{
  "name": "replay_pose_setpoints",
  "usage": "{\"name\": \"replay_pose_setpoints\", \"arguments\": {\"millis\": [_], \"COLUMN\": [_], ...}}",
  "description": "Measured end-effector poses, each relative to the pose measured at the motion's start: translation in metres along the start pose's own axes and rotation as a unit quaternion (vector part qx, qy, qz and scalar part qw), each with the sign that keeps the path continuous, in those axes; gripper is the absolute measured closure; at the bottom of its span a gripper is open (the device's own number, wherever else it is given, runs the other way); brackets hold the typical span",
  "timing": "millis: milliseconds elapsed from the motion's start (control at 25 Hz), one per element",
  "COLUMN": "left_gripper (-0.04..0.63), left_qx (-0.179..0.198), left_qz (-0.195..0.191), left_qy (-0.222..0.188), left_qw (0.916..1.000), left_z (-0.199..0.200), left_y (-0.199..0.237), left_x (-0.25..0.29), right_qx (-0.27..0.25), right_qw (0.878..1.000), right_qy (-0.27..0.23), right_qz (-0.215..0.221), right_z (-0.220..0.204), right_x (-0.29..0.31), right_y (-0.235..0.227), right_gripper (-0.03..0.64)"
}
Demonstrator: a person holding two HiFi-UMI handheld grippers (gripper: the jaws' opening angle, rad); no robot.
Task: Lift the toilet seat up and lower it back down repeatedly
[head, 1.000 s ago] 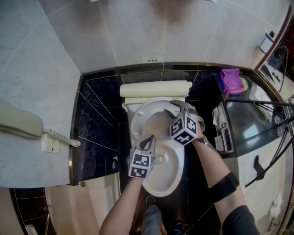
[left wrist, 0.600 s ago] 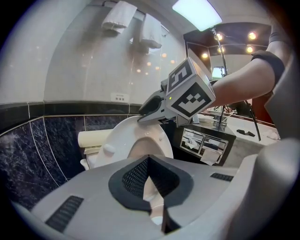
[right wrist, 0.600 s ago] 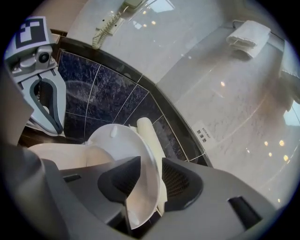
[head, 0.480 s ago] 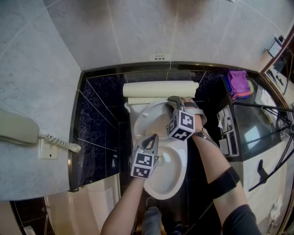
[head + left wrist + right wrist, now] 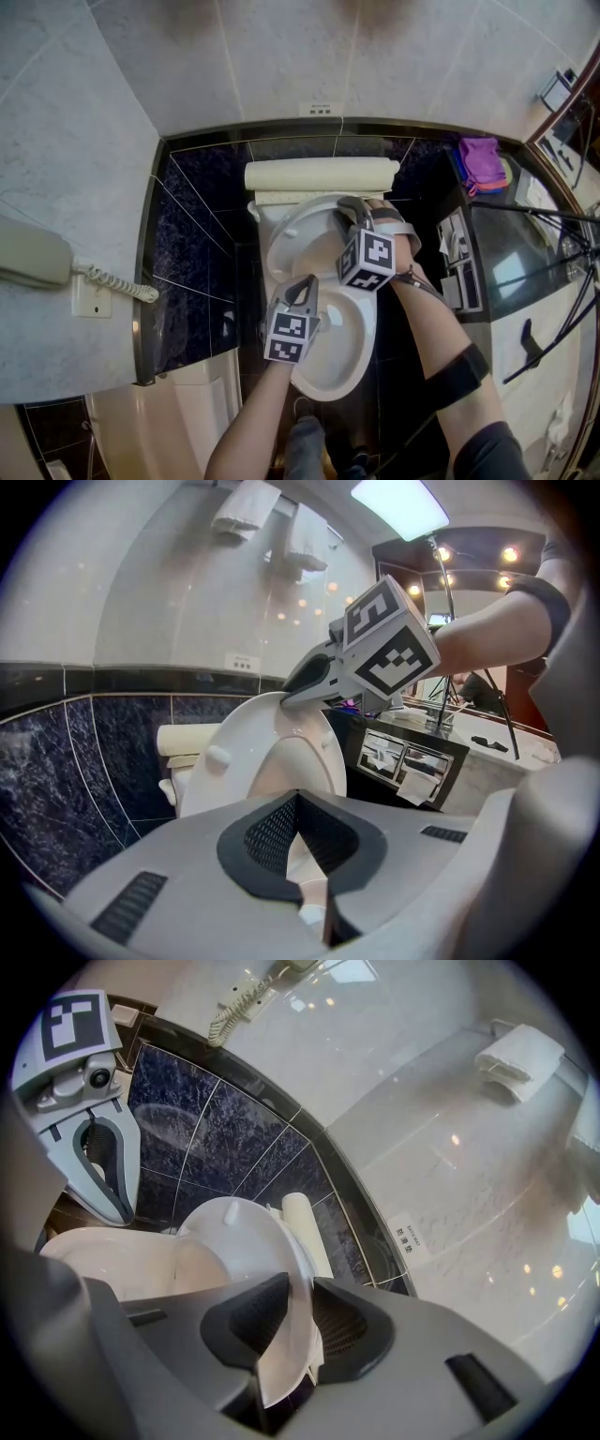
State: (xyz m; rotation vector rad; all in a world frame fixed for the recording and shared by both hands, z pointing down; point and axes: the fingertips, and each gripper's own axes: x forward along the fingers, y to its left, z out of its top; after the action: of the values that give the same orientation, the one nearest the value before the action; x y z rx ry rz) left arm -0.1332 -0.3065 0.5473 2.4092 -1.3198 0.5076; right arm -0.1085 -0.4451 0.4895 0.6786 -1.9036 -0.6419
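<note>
The right gripper's jaws have just been closing and now pinch the rim of the seat, half raised at the bowl's 12 o'clock end. The left gripper, at 7 o'clock from it, is closed and empty.

Place: was a tiled bathroom.
Toilet: stood under the fingers.
Wall phone: hung well left of them.
Towels: lay folded high above them.
</note>
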Motion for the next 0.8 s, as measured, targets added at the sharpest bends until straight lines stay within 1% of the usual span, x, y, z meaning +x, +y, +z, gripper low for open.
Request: {"name": "replay_pose_setpoints", "arguments": {"millis": [400,640,800], "left_gripper": [0.607,0.607,0.607], "left_qx": [-0.013,-0.028,-0.029], "left_qz": [0.017,0.036,0.048], "left_qy": [0.009,0.008,0.002], "left_qw": [0.9997,0.9989,0.9984], "left_z": [-0.027,-0.042,-0.048], "left_y": [-0.032,-0.054,-0.070], "left_x": [-0.021,-0.036,-0.047], "right_qx": [-0.004,-0.011,-0.016], "right_qw": [1.000,0.999,0.999], "right_qy": [-0.021,-0.034,-0.042], "right_qz": [-0.017,-0.026,-0.029], "right_z": [0.006,0.009,0.009], "right_x": [-0.059,-0.103,-0.133], "right_y": [0.042,0.083,0.119], "right_gripper": [0.525,0.528,0.528]}}
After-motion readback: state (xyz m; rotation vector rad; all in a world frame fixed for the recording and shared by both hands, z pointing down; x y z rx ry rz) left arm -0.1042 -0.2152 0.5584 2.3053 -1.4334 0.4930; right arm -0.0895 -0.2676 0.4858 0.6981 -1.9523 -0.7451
